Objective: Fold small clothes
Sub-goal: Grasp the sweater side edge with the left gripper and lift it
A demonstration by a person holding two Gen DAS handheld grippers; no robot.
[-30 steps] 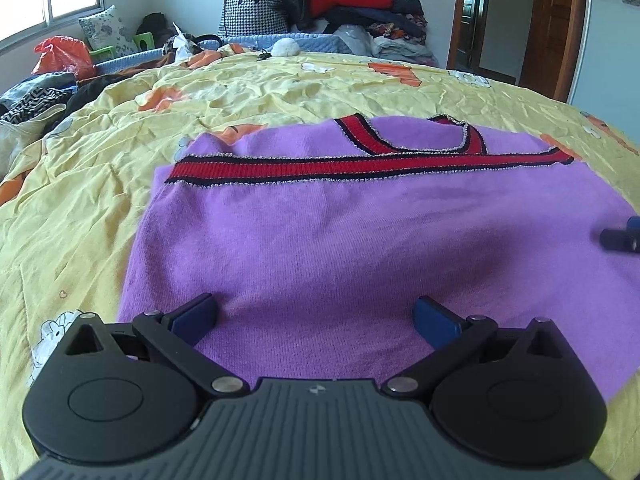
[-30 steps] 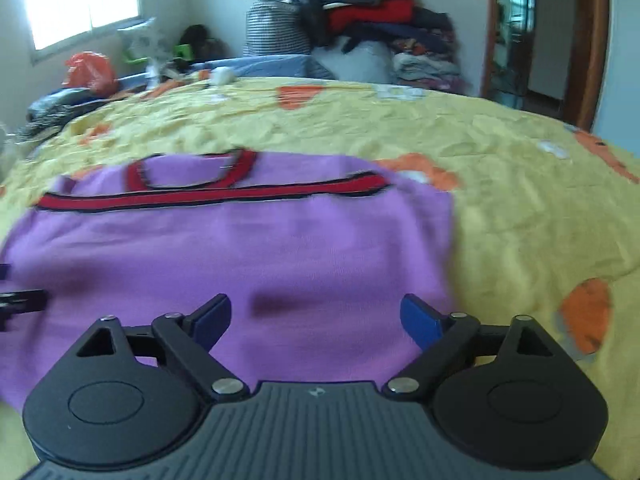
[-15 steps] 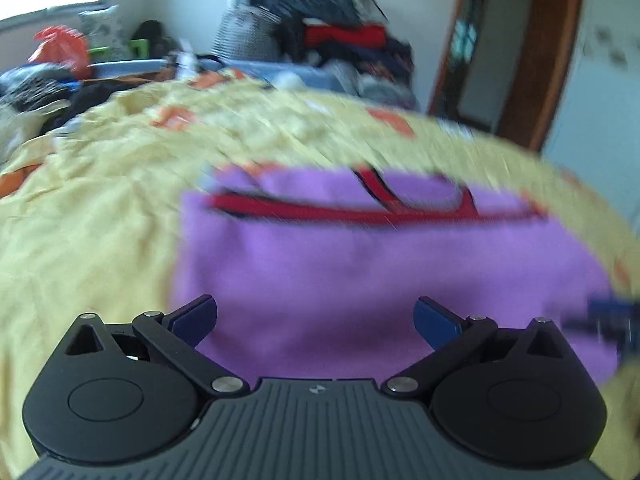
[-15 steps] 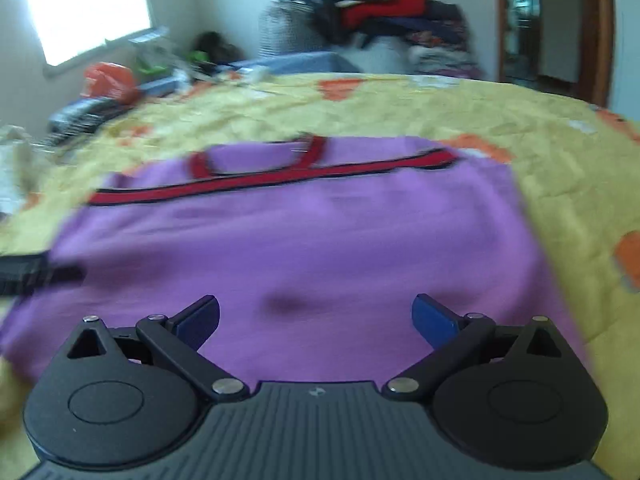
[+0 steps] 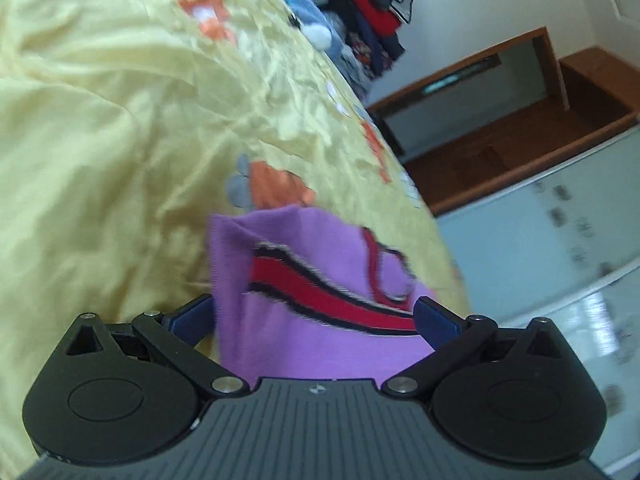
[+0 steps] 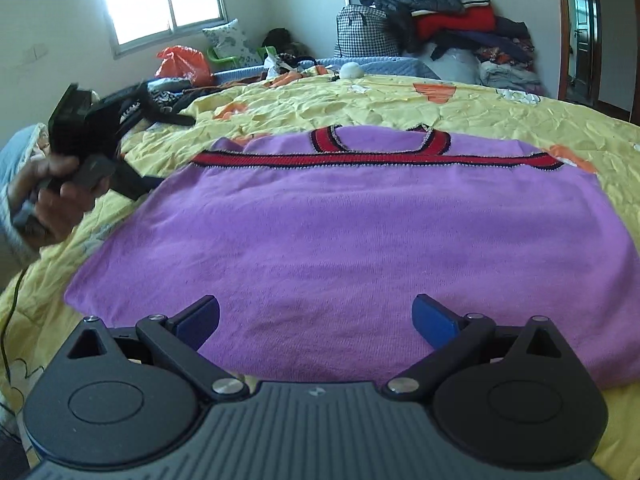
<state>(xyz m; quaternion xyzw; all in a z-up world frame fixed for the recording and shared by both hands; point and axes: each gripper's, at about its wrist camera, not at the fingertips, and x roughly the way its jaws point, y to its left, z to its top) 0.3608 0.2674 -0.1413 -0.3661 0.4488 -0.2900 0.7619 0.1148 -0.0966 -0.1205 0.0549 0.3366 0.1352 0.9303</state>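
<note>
A small purple knit top (image 6: 352,240) with red and black trim lies flat on the yellow bed sheet (image 6: 500,120), neckline at the far side. My right gripper (image 6: 316,318) is open and empty, just above the top's near hem. My left gripper (image 5: 312,314) is open and rolled sideways at the top's left edge (image 5: 288,312), near the red-trimmed shoulder, with purple fabric between its fingers. The left gripper also shows in the right wrist view (image 6: 132,186), held in a hand at the top's left side.
A heap of clothes and bags (image 6: 432,12) stands at the far end of the bed. An orange bag (image 6: 184,64) and cushions lie at the far left under the window. A wooden door frame (image 5: 500,120) is beyond the bed's edge.
My left gripper has swung left and rolled on its side, now at the top's left edge. My right gripper has shifted left, toward the middle of the near hem.
</note>
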